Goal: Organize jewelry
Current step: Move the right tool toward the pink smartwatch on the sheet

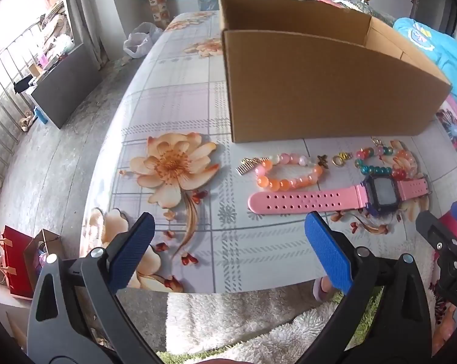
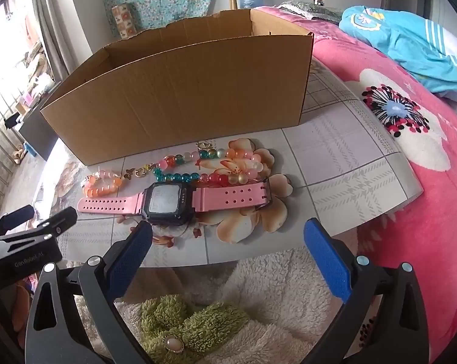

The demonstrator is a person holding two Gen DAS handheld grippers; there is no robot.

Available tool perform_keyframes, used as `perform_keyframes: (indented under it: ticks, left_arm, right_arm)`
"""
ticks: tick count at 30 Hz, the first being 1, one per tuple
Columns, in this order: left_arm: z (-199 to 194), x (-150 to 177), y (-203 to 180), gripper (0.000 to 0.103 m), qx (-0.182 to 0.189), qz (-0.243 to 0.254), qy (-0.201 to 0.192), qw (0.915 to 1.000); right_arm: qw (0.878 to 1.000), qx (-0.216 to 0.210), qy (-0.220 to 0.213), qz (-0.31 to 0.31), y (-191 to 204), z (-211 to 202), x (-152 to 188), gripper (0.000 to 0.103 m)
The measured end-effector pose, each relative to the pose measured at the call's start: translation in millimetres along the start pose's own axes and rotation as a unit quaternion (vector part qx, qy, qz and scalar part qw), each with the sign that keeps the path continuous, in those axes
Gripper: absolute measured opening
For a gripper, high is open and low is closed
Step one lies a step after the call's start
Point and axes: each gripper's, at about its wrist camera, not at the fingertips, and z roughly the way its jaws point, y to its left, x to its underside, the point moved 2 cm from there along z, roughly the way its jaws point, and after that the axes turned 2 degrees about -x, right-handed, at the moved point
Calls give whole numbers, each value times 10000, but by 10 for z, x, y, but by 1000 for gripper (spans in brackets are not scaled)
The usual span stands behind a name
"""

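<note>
A pink-strapped watch (image 1: 343, 198) (image 2: 174, 201) with a dark square face lies flat on the floral table, in front of an open cardboard box (image 1: 328, 91) (image 2: 180, 103). Behind the watch lie an orange bead bracelet (image 1: 289, 171) (image 2: 102, 183), a multicoloured bead bracelet (image 1: 380, 160) (image 2: 210, 166), a small gold comb charm (image 1: 246, 163) and small gold charms (image 1: 339, 159) (image 2: 137, 172). My left gripper (image 1: 228, 227) hangs open above the table's near edge, left of the watch. My right gripper (image 2: 228, 236) is open too, just short of the watch face, holding nothing.
The table (image 1: 180, 97) (image 2: 350, 163) wears a tiled flower-print cover. A pink bed (image 2: 425, 157) with blue clothing (image 2: 410, 45) lies to the right. Fluffy white fabric (image 2: 258, 297) sits under the grippers. Red and brown gift bags (image 1: 16, 261) stand on the floor at the left.
</note>
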Motion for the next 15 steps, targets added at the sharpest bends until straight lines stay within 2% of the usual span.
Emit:
perform_keyframes:
  ticks: [4, 8, 9, 12, 15]
  left_arm:
    - [27, -55, 80, 96, -94, -58, -198, 9997]
    - [31, -25, 249, 96, 217, -109, -147, 9996]
    - [49, 1, 295, 96, 336, -127, -44, 9993]
    - [31, 36, 335, 96, 946, -153, -203, 9952]
    - [7, 75, 383, 96, 1698, -265, -362, 9845]
  right_arm:
    - [9996, -103, -116, -249, 62, -7, -29, 98]
    - [9971, -230, -304, -656, 182, -28, -74, 98]
    - [9962, -292, -338, -746, 210, -29, -82, 98]
    - [9915, -508, -425, -1120, 288, -18, -99, 98]
    - [9832, -605, -498, -1646, 373, -6, -103, 98]
